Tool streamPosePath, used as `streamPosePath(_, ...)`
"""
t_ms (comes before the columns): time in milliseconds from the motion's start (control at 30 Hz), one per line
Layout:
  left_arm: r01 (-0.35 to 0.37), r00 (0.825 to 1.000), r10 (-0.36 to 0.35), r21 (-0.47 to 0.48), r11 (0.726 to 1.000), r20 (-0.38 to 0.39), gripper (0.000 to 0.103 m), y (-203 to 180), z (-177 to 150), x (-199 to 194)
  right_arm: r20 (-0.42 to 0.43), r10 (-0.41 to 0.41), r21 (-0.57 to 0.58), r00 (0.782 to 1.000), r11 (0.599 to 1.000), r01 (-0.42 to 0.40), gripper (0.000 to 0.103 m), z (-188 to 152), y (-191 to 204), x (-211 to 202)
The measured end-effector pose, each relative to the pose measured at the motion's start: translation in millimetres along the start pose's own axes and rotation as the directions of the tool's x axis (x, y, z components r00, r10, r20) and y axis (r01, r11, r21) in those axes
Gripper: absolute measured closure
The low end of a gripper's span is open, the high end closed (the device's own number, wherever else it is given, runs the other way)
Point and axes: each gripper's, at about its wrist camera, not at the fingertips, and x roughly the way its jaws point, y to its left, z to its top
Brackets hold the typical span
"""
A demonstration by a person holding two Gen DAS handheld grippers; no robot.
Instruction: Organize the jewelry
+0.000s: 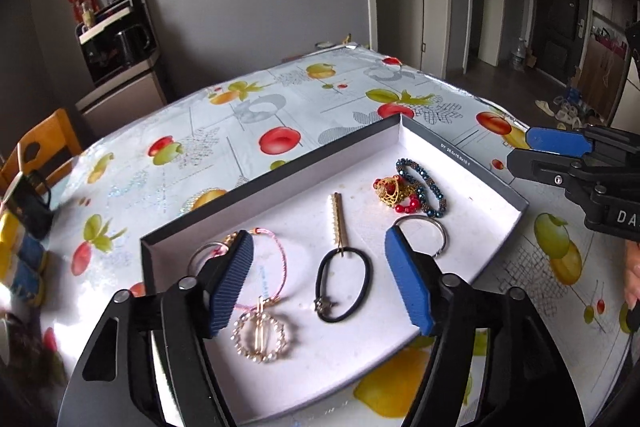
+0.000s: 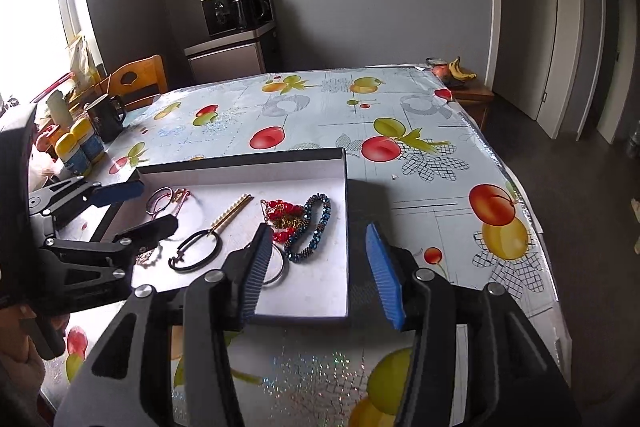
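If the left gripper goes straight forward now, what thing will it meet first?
Probably the black hair tie on the floor of the box: it lies between the open fingers of the left gripper, though depth is unclear.

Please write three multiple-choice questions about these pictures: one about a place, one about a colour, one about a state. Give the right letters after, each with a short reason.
1. Where does the black hair tie lie?
A. Inside the shallow box
B. On the tablecloth beside the box
C. On the chair

2. What colour is the beaded bracelet at the box's far end?
A. Pink
B. Dark blue
C. White

3. How do the jaws of the left gripper stand?
A. Shut on the hair tie
B. Shut on nothing
C. Open, holding nothing

Answers:
1 A: the tie rests on the box's white floor, below the gold hair clip.
2 B: its beads show dark blue next to the red beads.
3 C: the blue pads stand wide apart, touching nothing.
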Motion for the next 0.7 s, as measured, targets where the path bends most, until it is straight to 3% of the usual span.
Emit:
streamPosePath(167,-0.001,0.999,0.002,-0.042,0.999,0.035,0.019,10,-15,-45,0.006,0.012,-0.039,1.0,0.999,-0.012,0.038,-11,4,-25)
streamPosePath(367,-0.017,1.0,0.02,-0.094,0.995,0.022,0.008,10,-46,-78,-0.026,0.057,-0.092,0.998,0.994,-0.059,0.013,-31,22,-38)
streamPosePath(567,-0.041,0.999,0.044,-0.117,0.992,0.025,0.008,-2,-72,-84,-0.014,0.053,-0.13,0.999,0.99,-0.054,0.006,-49,41,-42)
streamPosePath(700,-0.113,0.986,0.129,-0.149,0.982,0.108,0.007,-10,-79,-85,0.048,0.013,-0.15,0.999,0.989,-0.005,0.006,-56,51,-43)
